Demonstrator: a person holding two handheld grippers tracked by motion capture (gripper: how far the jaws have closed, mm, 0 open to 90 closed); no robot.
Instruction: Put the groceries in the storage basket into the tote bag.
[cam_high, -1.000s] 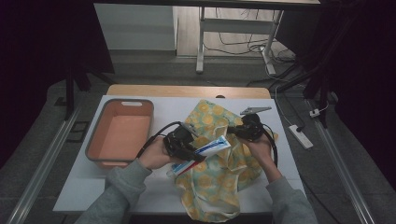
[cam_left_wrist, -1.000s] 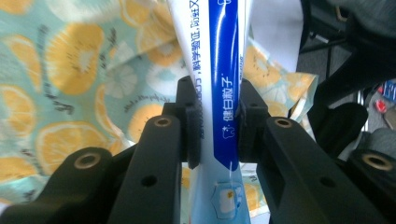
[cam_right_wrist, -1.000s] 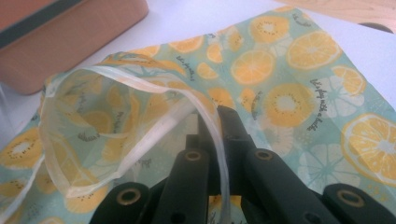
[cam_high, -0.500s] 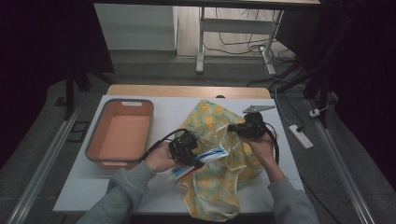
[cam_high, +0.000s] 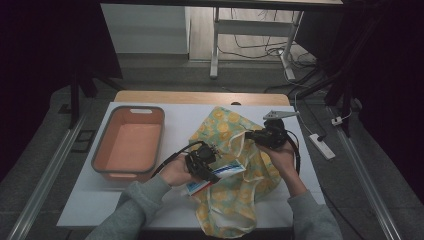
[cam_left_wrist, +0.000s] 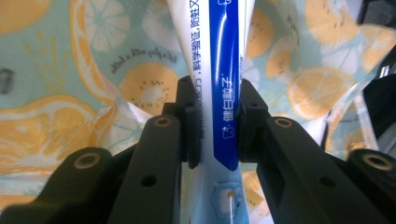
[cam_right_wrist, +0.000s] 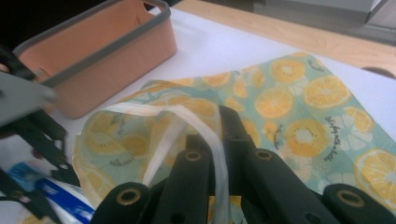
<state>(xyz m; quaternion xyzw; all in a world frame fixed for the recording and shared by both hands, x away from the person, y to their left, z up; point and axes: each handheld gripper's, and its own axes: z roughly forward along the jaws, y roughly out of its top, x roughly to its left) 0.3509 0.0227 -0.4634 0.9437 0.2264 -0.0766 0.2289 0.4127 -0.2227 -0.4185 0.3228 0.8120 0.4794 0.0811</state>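
Blue-and-white card makes up the toothpaste box (cam_left_wrist: 219, 93), which is clamped between the fingers of the left gripper (cam_high: 204, 162); in the left gripper view the pads are seen pressing on both of its long sides. The box is held low over the front of the white surface (cam_high: 180, 120), at the near left edge of the fruit-print fabric bag (cam_high: 235, 150). Its long axis runs away from the left fingers toward the bag, and the bag's mouth is judged to lie just beyond the box's far end. The right gripper (cam_high: 267, 136) is closed on the bag's pale rim strap (cam_right_wrist: 205, 126), which is lifted clear of the surface so that the opening is held up. The left hand is therefore the nearer to the box, the right to the mouth.

The high view gives the layout: the orange bin (cam_high: 131, 142) stands well apart at the left. The left gripper view gives the grip itself, while the right gripper view shows the strap pinched between its fingers and the box approaching from the lower left.
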